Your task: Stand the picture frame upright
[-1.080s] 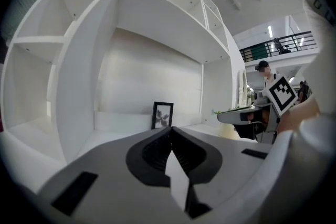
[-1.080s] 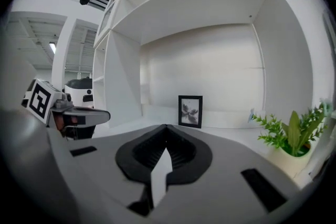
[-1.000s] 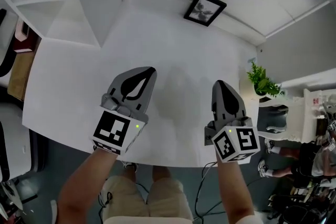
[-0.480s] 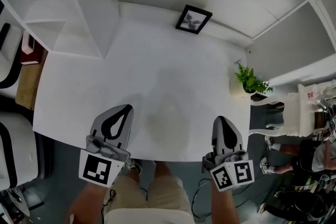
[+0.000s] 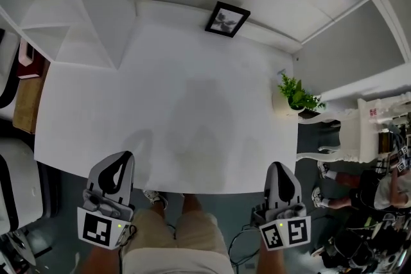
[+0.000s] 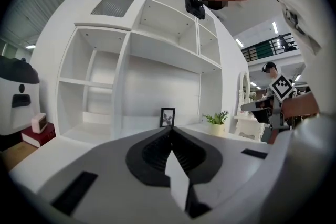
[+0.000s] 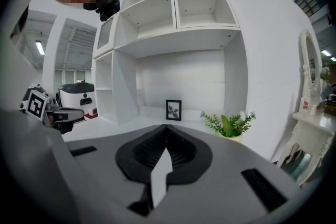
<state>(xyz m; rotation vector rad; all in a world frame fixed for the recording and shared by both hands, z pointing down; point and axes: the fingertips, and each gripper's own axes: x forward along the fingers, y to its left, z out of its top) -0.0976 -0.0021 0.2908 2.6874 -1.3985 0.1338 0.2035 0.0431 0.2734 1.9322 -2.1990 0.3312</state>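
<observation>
White desk (image 5: 192, 80); all fingers (image 6: 110, 165) together, empty.

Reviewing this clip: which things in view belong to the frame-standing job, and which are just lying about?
Job in hand: picture frame, upright at the back of the table; left hand-held gripper and right hand-held gripper, both shut and empty by the front edge.

Lying about: potted plant, shelf unit, red book.
</observation>
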